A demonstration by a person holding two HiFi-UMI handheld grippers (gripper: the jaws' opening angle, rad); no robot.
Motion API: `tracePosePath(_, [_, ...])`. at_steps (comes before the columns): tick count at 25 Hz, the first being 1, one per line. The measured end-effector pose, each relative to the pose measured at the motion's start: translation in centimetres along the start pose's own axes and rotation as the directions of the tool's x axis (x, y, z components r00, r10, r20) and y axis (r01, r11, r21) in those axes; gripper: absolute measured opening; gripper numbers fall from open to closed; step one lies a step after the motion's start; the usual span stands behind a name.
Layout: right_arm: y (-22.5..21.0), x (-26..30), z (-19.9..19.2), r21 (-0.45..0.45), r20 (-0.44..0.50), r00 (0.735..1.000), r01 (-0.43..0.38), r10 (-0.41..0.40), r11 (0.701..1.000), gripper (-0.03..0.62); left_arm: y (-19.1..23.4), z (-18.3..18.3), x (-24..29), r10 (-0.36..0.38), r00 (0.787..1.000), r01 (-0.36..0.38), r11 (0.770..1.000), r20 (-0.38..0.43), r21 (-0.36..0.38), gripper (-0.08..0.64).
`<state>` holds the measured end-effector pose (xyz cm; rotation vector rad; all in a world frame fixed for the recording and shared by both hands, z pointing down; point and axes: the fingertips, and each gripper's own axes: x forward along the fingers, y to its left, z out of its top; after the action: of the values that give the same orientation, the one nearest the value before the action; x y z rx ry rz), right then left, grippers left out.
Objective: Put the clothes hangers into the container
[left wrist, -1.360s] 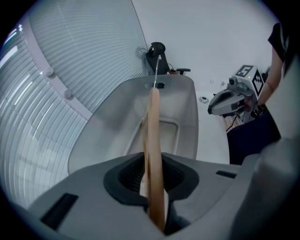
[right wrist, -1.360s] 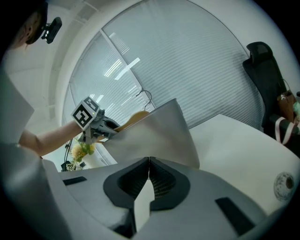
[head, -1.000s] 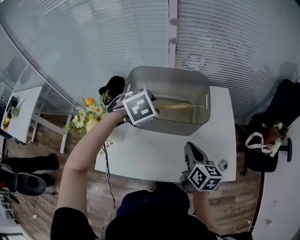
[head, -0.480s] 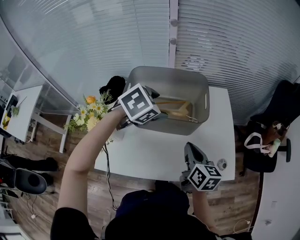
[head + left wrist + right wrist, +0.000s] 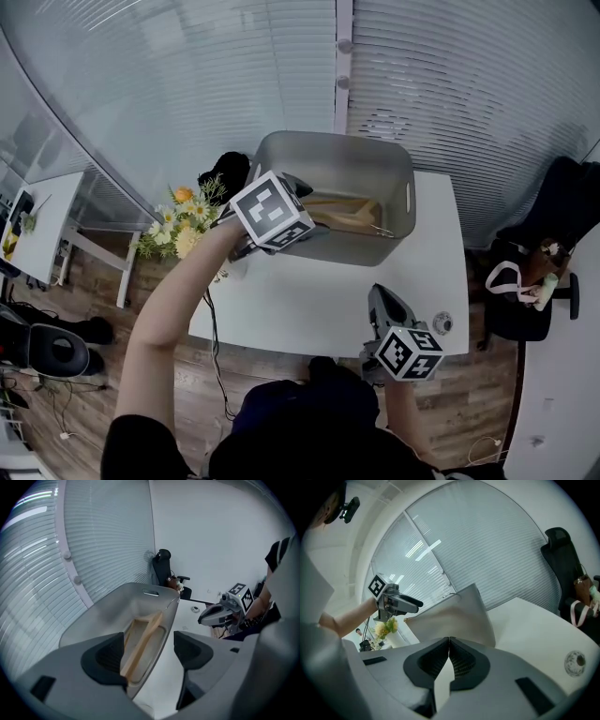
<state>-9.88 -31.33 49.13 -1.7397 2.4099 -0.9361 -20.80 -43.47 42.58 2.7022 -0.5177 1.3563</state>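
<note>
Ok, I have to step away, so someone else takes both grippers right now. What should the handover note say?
Left gripper: open. Its jaws have just been opening and nothing is between them. It hangs over the left front corner of the grey container.
Right gripper: shut and empty, above the white table near its front edge.
Wooden hanger: lying inside the container, released. Whether there is more than one in there is hard to tell.
Done: that hanger is in.
Left: no other hanger shows on the table in any view. Look for more; if there are none, draw the left gripper clear.
</note>
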Motion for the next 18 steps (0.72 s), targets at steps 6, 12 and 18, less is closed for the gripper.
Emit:
tracePosePath(6, [1.1, -0.7, -0.2, -0.015, -0.001, 1.000, 0.001, -0.001, 1.000, 0.028, -1.0, 0.0, -1.6, 0.004, 0.999, -0.004, 1.000, 0.037, -0.004, 0.335])
tracePosePath(12, [2.2, -1.9, -0.6, -0.033, 0.008, 1.000, 0.010, -0.010, 0.999, 0.029, -2.5, 0.4, -4.1, 0.007, 0.992, -0.003, 0.999, 0.128, -0.032, 0.320])
tracePosePath(18, [3.5, -3.6, -1.2, -0.045, 0.026, 0.999, 0.025, -0.024, 0.999, 0.029, -4.7, 0.2, -6.8, 0.015, 0.980, -0.006, 0.999, 0.196, -0.045, 0.268])
